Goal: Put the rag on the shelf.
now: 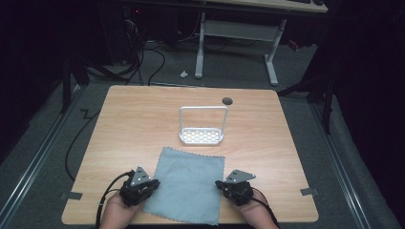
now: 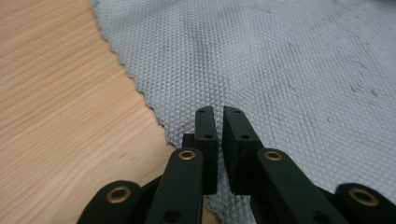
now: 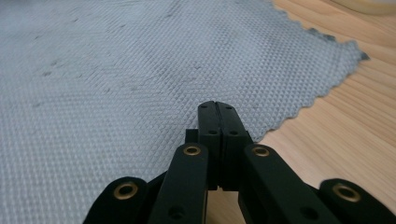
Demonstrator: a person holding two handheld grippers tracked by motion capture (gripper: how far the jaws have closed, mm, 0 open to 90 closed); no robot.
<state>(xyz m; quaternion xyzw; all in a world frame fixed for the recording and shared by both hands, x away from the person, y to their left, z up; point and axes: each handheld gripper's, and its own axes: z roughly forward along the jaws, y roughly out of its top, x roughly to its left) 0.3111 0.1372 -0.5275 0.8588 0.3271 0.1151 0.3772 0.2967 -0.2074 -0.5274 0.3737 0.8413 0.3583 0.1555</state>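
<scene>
You are working the grey cloth, which is lying flat in the lower middle of the high view, just in front of the white rack standing at the frame's centre. Your left gripper is sitting at the cloth's left edge and your right gripper at its right edge, both low in the frame. In the left gripper view the jaws are standing a narrow slit apart over the weave, just inside the zigzag edge, with nothing between them. In the right gripper view the jaws are pressed together above the cloth, near its right border; whether any fabric is pinched there I cannot tell. You are looking to be at the grasping step, setting up both edges before a lift or fold. Next, you are needing to open each tool a little, dip onto the edge, and close on fabric only, not the table
</scene>
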